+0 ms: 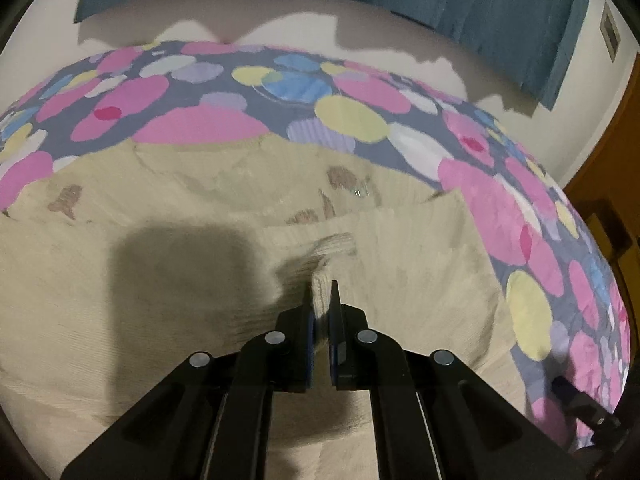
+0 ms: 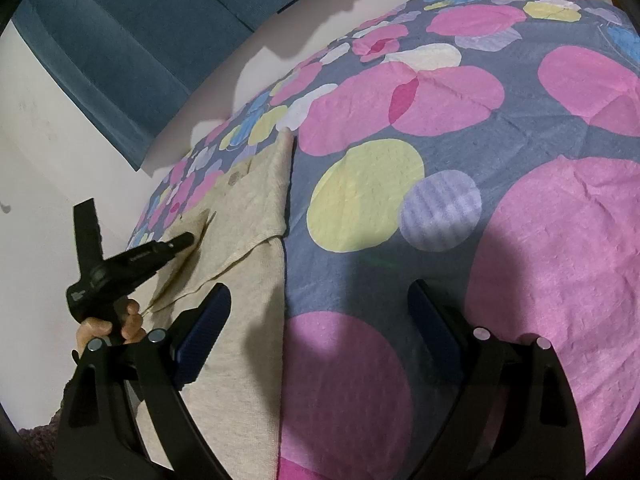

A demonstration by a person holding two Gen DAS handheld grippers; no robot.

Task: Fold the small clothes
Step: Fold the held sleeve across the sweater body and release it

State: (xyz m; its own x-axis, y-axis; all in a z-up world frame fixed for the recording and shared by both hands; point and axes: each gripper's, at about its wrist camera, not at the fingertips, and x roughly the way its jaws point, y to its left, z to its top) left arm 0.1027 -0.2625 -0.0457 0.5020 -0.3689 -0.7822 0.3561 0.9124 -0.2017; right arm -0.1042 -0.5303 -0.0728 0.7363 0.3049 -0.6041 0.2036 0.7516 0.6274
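A beige knit garment (image 1: 200,184) with small brown motifs lies spread on a bedspread (image 1: 352,116) printed with coloured circles. My left gripper (image 1: 323,286) is shut on a ribbed fold of this garment, which bunches up between the pads over the cloth's near right part. In the right wrist view the same garment (image 2: 248,208) lies at the left with its straight edge running down the middle. My right gripper (image 2: 320,320) stands open just above that edge and the bedspread (image 2: 440,92), with nothing between its fingers. The left gripper (image 2: 186,239), held by a hand (image 2: 116,324), points down onto the garment.
A teal curtain (image 1: 480,0) hangs on the pale wall behind the bed, also in the right wrist view as the curtain (image 2: 120,60). Brown wooden furniture (image 1: 608,168) stands past the bed's right side. The bedspread right of the garment is bare.
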